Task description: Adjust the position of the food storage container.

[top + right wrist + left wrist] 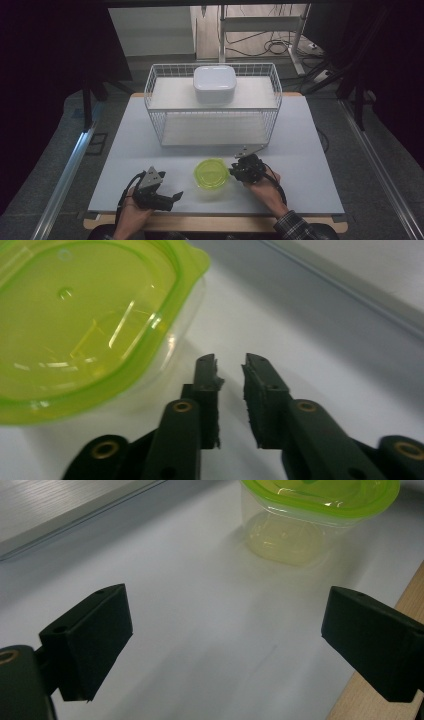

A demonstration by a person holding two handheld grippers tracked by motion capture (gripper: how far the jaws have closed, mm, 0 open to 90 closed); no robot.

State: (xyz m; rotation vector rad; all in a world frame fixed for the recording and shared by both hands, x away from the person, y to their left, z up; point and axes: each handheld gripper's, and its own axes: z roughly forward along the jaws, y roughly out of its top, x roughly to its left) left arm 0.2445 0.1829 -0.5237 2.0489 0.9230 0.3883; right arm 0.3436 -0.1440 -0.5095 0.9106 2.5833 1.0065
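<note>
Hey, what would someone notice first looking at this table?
The clear container with the lime-green lid stands at the near middle of the white table, between the left gripper and the right gripper, neither touching it. Behind it stands a white wire basket with a white lidded box on top.

Tabletop (125,160): wire rack (212,107) at the far middle, with two shelves. Upper shelf: lidded box (215,84), centred toward the back. Lower shelf: bare. Near side, in front of the rack: lidded tub (211,173), on the tabletop, about centred. Left gripper (170,199): left of the tub and nearer the front edge, apart from it, jaws pointing toward it. Right gripper (234,171): just right of the tub, jaws beside its wall with nothing between them.
</note>
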